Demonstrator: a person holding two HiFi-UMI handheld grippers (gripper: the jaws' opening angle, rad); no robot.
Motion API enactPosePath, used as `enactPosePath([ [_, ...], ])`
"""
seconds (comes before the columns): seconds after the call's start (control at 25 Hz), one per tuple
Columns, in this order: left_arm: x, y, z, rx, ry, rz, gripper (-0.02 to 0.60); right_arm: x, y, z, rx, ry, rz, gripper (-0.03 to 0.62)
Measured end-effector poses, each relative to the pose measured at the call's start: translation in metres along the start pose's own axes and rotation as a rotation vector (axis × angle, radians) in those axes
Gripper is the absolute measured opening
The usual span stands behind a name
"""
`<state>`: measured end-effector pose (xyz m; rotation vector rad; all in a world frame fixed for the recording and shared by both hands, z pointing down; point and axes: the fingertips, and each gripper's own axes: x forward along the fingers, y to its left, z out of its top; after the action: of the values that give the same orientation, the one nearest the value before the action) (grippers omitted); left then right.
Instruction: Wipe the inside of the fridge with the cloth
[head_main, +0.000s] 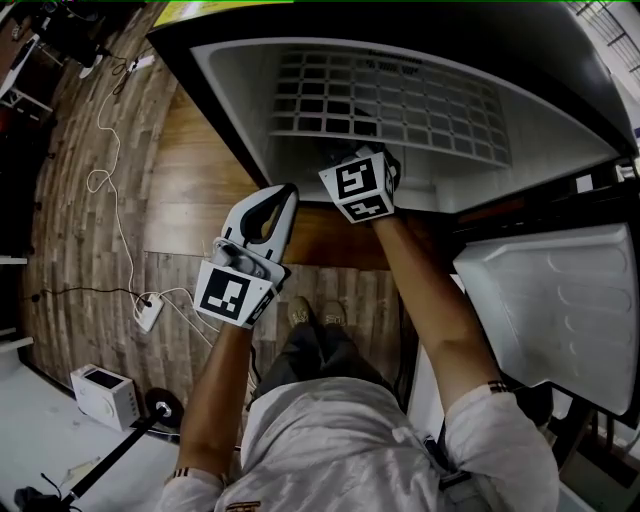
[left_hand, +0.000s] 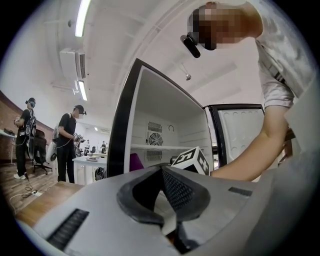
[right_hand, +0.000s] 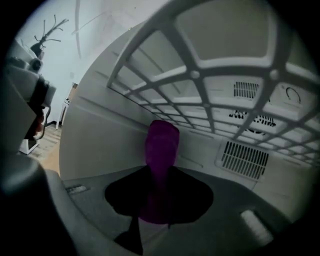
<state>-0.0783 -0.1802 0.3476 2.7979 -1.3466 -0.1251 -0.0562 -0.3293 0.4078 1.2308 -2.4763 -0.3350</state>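
Note:
The small fridge (head_main: 240, 120) stands open in front of me, its white wire shelf (head_main: 390, 95) across the inside. My right gripper (head_main: 352, 160) reaches into the fridge under that shelf; only its marker cube shows in the head view. In the right gripper view it (right_hand: 160, 172) is shut on a purple cloth (right_hand: 161, 142), which sticks up towards the fridge's back wall. My left gripper (head_main: 284, 196) hangs outside the fridge's front edge, jaws shut with nothing between them (left_hand: 162, 170). From there the cloth (left_hand: 136, 162) shows on the fridge's lower left.
The fridge door (head_main: 550, 300) is swung open at the right. Cables (head_main: 110, 180), a power adapter (head_main: 150, 312) and a white box (head_main: 105, 395) lie on the wood floor at the left. Two people (left_hand: 67, 145) stand in the room beyond. Vents (right_hand: 245, 160) mark the fridge's back wall.

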Motion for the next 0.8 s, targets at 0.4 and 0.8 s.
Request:
enactPosePath([
  [0.4, 0.004, 0.002, 0.006, 0.001, -0.007, 0.012, -0.002, 0.027, -0.008, -0.007, -0.026, 0.006, -0.015, 0.107],
  [0.8, 0.007, 0.003, 0.011, 0.007, -0.008, 0.010, 0.000, 0.036, -0.020, -0.026, -0.017, 0.033, -0.040, 0.107],
])
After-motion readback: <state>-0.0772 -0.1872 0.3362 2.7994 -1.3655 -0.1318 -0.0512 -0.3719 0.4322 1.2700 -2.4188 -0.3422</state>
